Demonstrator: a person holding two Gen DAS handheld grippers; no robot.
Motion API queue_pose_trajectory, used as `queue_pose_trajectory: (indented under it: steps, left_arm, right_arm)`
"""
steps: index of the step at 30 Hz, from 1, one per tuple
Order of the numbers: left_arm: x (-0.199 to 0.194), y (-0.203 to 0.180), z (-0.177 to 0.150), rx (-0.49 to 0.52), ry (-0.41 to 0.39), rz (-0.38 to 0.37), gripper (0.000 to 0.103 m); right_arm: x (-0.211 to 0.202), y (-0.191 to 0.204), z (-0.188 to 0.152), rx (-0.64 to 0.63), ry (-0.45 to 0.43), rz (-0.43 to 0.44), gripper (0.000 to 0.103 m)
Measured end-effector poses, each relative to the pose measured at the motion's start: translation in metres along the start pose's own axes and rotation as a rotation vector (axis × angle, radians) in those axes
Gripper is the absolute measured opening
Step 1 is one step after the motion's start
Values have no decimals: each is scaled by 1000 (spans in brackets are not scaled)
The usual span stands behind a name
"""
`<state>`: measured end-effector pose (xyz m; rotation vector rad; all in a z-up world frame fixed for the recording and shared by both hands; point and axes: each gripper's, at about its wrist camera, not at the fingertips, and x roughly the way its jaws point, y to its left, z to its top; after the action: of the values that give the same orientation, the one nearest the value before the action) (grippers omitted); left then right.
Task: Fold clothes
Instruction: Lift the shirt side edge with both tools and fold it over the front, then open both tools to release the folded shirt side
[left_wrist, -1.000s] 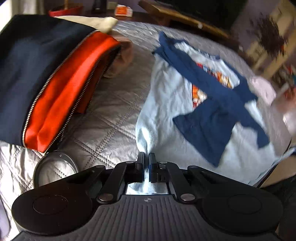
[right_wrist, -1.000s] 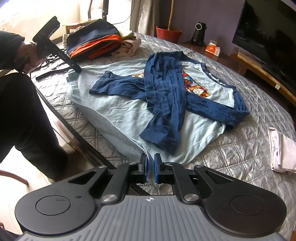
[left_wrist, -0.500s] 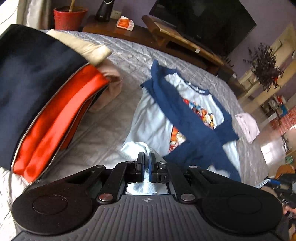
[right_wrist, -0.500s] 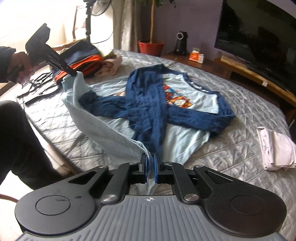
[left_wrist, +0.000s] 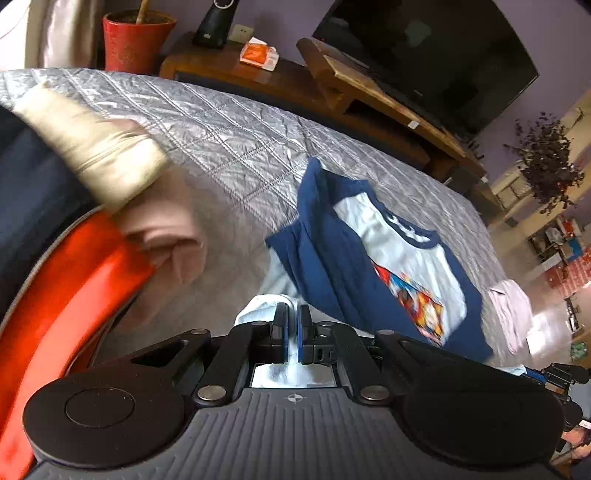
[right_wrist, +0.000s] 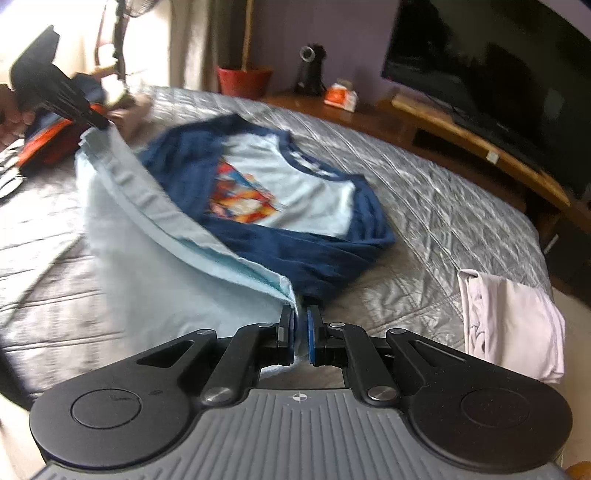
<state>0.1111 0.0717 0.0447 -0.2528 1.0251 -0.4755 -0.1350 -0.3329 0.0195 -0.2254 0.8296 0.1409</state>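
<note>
A light blue shirt (right_wrist: 306, 192) with navy sleeves and a colourful chest print lies on the grey quilted bed (right_wrist: 443, 206); its navy sleeves are crossed over the front. My right gripper (right_wrist: 301, 321) is shut on one bottom hem corner. My left gripper (left_wrist: 294, 321) is shut on the other corner, and in the right wrist view this left gripper (right_wrist: 94, 122) is at the far left, in a hand. The hem (right_wrist: 177, 229) is stretched between them, lifted over the shirt's lower half. In the left wrist view the shirt (left_wrist: 399, 266) lies ahead and to the right.
A pile of folded clothes (left_wrist: 66, 229), navy, orange, beige and pink, sits left of the shirt. A folded pale garment (right_wrist: 513, 325) lies on the bed at the right. Beyond the bed stand a wooden TV bench (right_wrist: 461, 136), a television (right_wrist: 498, 74) and a red pot (right_wrist: 243, 79).
Both grippers have lifted the hem off the bed and carried it toward the collar, so the lower part of the shirt now folds over the crossed sleeves.
</note>
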Motion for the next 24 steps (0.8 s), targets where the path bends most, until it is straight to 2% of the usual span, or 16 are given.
queue_pose_trajectory:
  steps: [5, 8, 9, 10, 11, 13, 15, 17, 19, 23, 24]
  left_arm:
    - [40, -6, 18, 25, 17, 29, 6]
    - [54, -6, 19, 30, 33, 57, 7]
    - [56, -6, 18, 35, 26, 69, 8]
    - [56, -6, 16, 49, 14, 84, 9]
    - [55, -6, 15, 60, 0, 103, 10]
    - [51, -2, 12, 55, -50, 161, 11]
    - [39, 3, 11, -1, -114, 163, 12]
    - [27, 2, 5, -31, -177, 149, 16]
    - [21, -3, -4, -40, -207, 147, 28]
    - [21, -12, -25, -31, -216, 182, 52]
    - [23, -14, -32, -12, -204, 196, 62]
  right_arm:
    - [38, -10, -1, 11, 63, -38, 8]
    - [48, -12, -4, 6, 83, -84, 13]
    - [49, -14, -6, 10, 83, -101, 22]
    - [49, -15, -7, 14, 83, -123, 38]
    - [49, -16, -8, 15, 84, -152, 45]
    - [50, -22, -9, 39, 93, -200, 47]
    - [41, -20, -6, 53, 61, -214, 44]
    - [25, -9, 1, 43, -6, -201, 44]
    - [7, 25, 14, -57, -86, -142, 39]
    - [17, 88, 38, -251, -119, -9, 38]
    - [25, 100, 44, -280, -119, 12, 38]
